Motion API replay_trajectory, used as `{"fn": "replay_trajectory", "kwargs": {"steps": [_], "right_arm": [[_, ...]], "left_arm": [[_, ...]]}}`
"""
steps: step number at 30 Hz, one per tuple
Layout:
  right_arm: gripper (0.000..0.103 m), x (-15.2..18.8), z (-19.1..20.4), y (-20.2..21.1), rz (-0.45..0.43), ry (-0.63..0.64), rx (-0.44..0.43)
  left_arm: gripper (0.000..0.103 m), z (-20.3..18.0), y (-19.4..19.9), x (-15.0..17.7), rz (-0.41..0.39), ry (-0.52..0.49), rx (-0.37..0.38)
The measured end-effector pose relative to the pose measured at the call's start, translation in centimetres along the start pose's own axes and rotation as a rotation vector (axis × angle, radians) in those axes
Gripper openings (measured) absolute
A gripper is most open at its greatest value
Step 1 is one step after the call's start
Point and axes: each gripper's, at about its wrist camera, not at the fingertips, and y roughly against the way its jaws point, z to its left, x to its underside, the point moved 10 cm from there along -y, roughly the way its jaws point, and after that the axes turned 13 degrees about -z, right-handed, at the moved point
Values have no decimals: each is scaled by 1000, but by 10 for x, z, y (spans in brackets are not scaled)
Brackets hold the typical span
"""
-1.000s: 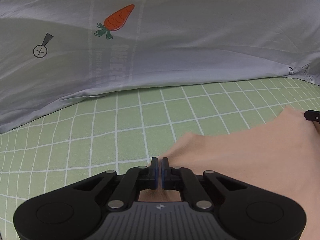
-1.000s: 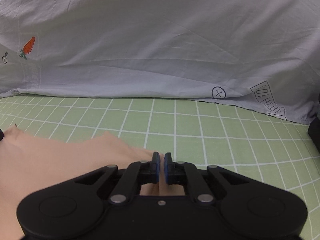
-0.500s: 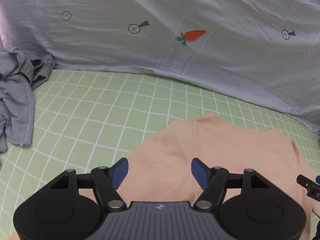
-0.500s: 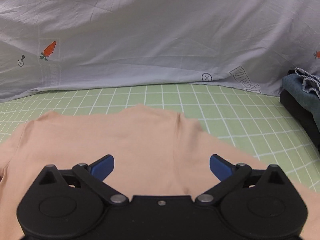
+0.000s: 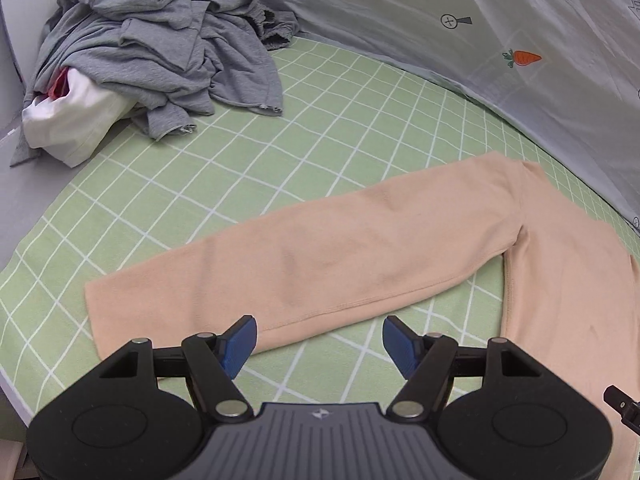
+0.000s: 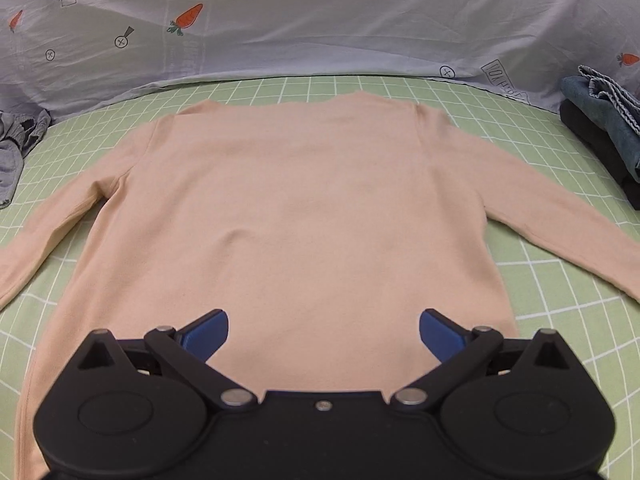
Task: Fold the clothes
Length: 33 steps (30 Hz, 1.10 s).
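The peach top (image 6: pixel 304 200) lies flat on the green checked bed (image 6: pixel 560 280), neck toward the grey sheet (image 6: pixel 360 20) at the far side, body smooth and both sleeves spread out to the sides. That layout reads as the starting position for a fold: every edge is exposed and nothing is doubled over yet.

The right gripper (image 6: pixel 323 334) hangs over the hem end of the body with its jaws wide apart and nothing between them. The left gripper (image 5: pixel 319 344) points down at the left sleeve (image 5: pixel 300 256), its jaws also apart and empty, just short of the sleeve's lower edge, probably to take that sleeve and bring it across the body.

A grey heap (image 5: pixel 160 40) waits at the bed's far left corner, clear of the work; dark folded clothes (image 6: pixel 600 132) sit at the right edge, likely the finished stack.
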Motion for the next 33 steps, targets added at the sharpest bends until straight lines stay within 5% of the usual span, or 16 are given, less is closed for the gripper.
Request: {"fn": "replay_trajectory", "kwargs": {"steps": [14, 23, 26, 29, 33], "right_arm": [[103, 37, 55, 10, 46, -72, 110], [103, 41, 59, 14, 26, -124, 177], [103, 40, 60, 13, 24, -118, 174], [103, 39, 60, 12, 24, -106, 161], [103, 37, 59, 11, 48, -83, 120]], "left_arm": [[72, 107, -13, 1, 60, -3, -83], [74, 117, -27, 0, 82, -34, -51], [58, 110, -27, -4, 63, -41, -33], [16, 101, -28, -7, 60, -23, -11], [6, 76, -28, -10, 71, -7, 65]]}}
